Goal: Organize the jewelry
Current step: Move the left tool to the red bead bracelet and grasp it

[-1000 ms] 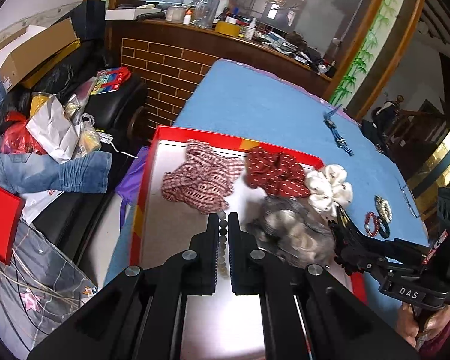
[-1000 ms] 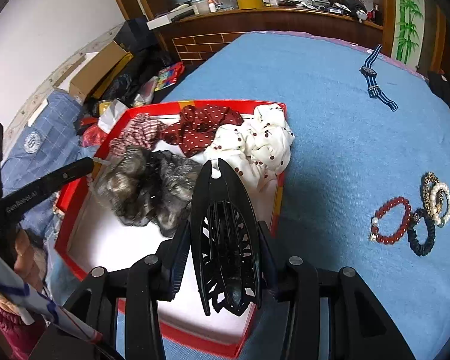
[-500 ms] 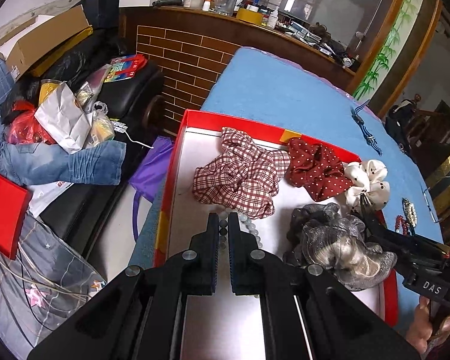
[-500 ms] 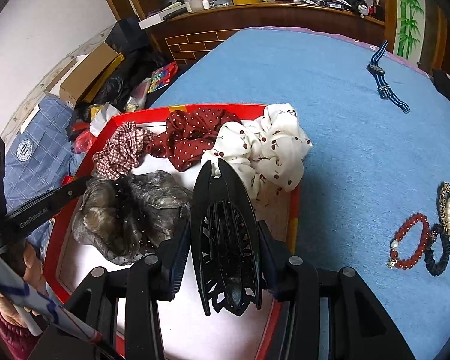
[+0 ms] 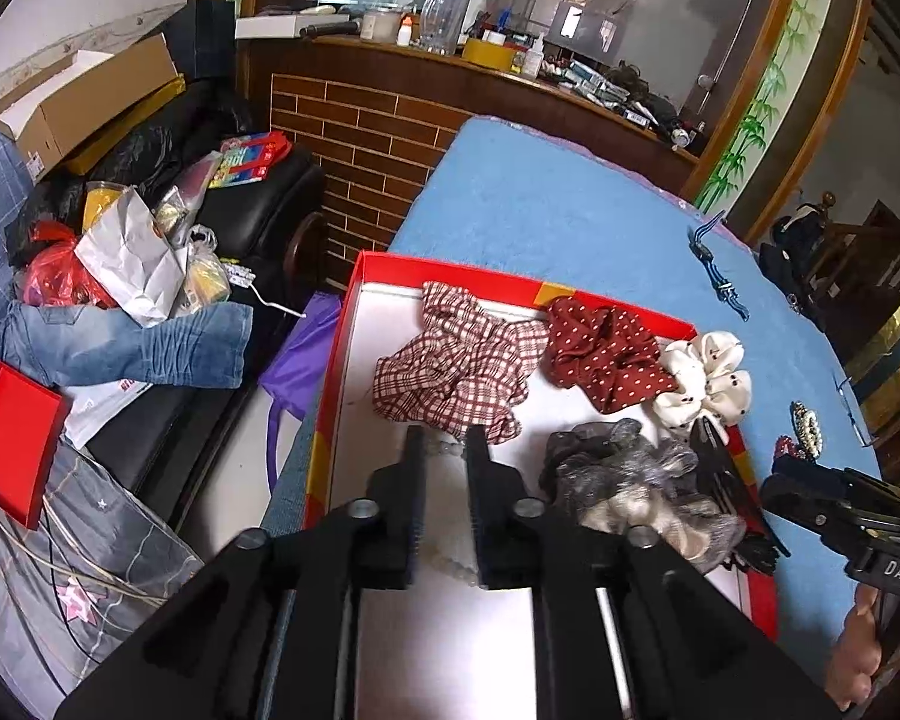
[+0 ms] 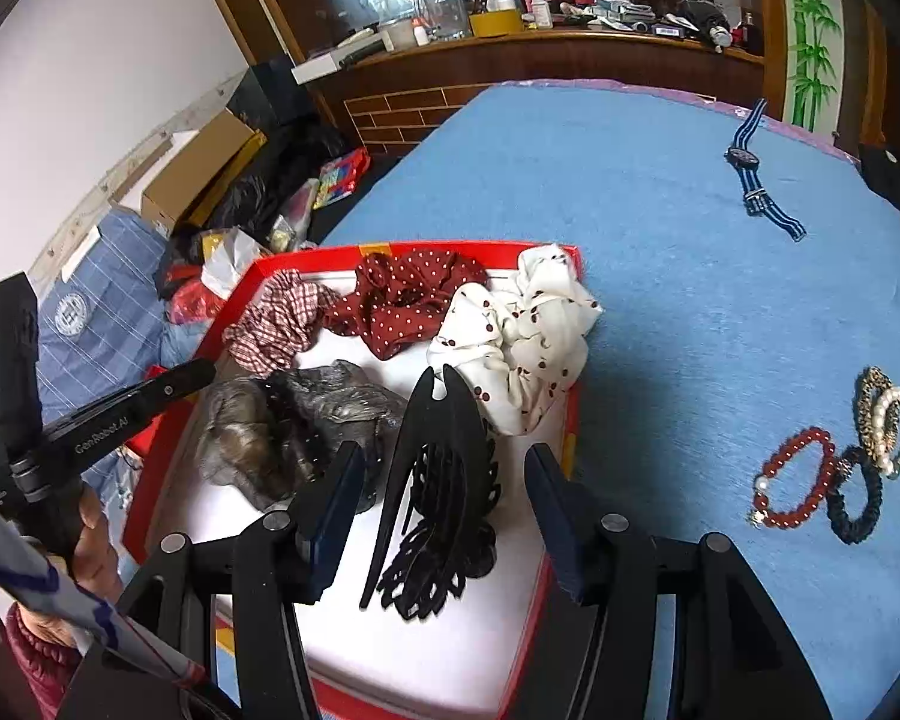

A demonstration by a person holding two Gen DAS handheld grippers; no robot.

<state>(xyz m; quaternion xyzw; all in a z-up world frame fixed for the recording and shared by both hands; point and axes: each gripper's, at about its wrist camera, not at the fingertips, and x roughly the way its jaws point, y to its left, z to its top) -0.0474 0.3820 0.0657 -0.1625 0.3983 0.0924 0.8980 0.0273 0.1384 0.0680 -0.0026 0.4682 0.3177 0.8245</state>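
Note:
A red tray (image 5: 336, 360) (image 6: 570, 420) with a white floor holds a plaid scrunchie (image 5: 450, 372) (image 6: 276, 324), a dark red dotted one (image 5: 606, 354) (image 6: 408, 306), a white one (image 5: 705, 378) (image 6: 522, 342) and a grey one (image 5: 636, 492) (image 6: 306, 426). My left gripper (image 5: 444, 438) is open over a pale bead string (image 5: 444, 558) lying on the tray floor. My right gripper (image 6: 444, 462) is open, with a black hair claw (image 6: 444, 492) lying on the tray between its fingers.
Bracelets (image 6: 834, 468) (image 5: 801, 432) lie on the blue cloth (image 6: 660, 210) right of the tray. A striped watch (image 6: 756, 180) (image 5: 720, 282) lies farther back. Clutter, bags and a cardboard box (image 5: 84, 102) sit left of the table. A wooden counter (image 5: 510, 78) stands behind.
Both grippers opened. The left let go of the bead string, the right let go of the black hair claw, which now rests in the tray.

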